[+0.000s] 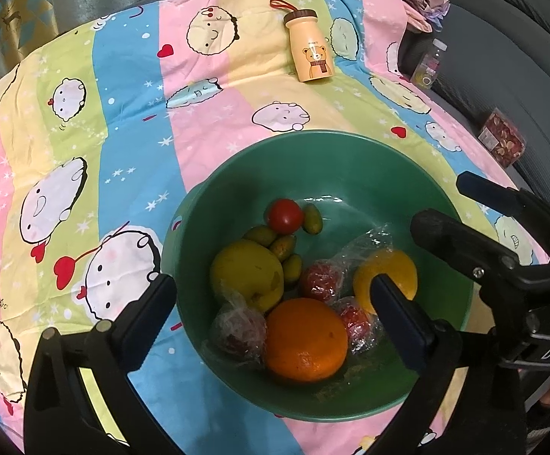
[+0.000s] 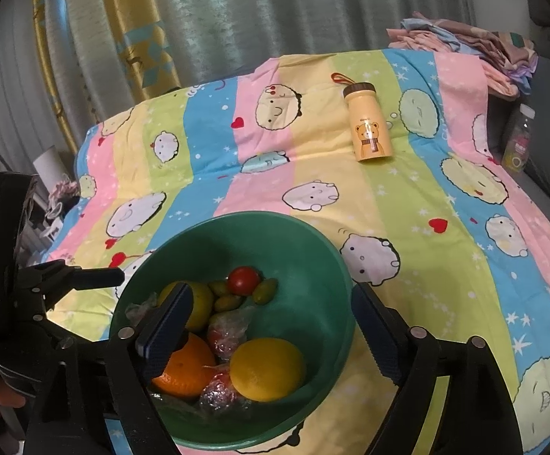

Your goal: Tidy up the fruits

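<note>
A green bowl [image 1: 313, 174] [image 2: 305, 303] stands on a striped cartoon-print cloth [image 1: 123, 113]. It holds an orange [image 1: 305, 341] [image 2: 187, 367], a yellow-green round fruit [image 1: 246, 278], a yellow citrus [image 1: 385, 278] [image 2: 267, 367], a red tomato [image 1: 284, 215] [image 2: 242, 280], several small green fruits [image 1: 280, 246] and plastic-wrapped red fruits [image 1: 320, 280]. My left gripper [image 1: 271, 284] is open astride the bowl's left rim, one finger outside, one over the fruit. My right gripper [image 2: 271, 295] is open astride the right rim and grips nothing; its black fingers [image 1: 445, 235] reach in from the right.
A yellow bottle with a bear picture [image 1: 311, 51] [image 2: 368, 125] lies on the cloth beyond the bowl. A clear plastic bottle [image 1: 430, 62] and a patterned box [image 1: 502, 138] sit off the cloth's right edge. Folded cloths [image 2: 464, 41] are piled at the back right. Curtains hang behind.
</note>
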A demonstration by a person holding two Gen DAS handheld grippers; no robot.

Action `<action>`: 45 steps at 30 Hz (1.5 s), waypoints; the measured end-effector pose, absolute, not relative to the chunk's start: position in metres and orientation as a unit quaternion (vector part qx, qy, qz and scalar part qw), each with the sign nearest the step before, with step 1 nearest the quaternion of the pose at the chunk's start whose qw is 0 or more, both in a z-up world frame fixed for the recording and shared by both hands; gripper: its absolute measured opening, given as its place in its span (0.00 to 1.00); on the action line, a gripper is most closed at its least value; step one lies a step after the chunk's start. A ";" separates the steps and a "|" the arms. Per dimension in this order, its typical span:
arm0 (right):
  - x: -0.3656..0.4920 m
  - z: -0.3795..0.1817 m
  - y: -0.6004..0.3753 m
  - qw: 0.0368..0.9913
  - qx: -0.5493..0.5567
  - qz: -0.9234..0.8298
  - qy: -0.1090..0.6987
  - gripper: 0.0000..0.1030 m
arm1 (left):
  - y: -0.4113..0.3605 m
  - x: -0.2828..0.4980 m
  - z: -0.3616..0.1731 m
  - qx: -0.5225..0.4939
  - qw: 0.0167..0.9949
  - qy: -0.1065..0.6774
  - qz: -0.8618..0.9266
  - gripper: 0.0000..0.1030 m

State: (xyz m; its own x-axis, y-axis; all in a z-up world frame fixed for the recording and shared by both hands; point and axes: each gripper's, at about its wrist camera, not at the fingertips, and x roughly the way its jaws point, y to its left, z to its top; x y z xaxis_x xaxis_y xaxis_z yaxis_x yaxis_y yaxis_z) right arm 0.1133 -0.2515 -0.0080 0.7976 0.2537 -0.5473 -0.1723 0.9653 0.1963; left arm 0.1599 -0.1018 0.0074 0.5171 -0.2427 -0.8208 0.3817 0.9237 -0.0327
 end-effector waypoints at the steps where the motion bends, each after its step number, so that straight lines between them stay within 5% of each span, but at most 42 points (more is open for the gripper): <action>1: 0.112 -0.008 -0.252 0.946 0.069 0.112 0.297 0.87 | -0.102 0.159 0.008 0.075 0.868 0.457 -0.180 0.99; 45: 0.043 0.041 -0.240 0.949 0.003 0.097 0.301 0.90 | -0.068 0.081 0.076 0.002 0.916 0.386 -0.112 1.00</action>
State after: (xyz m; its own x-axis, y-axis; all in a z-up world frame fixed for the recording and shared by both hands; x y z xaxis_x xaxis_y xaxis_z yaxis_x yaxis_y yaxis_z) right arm 0.0431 -0.2402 0.0413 0.7999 0.1859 -0.5706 -0.1828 0.9811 0.0635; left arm 0.0807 -0.0679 0.0757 0.6774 -0.2041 -0.7067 0.2071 0.9748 -0.0829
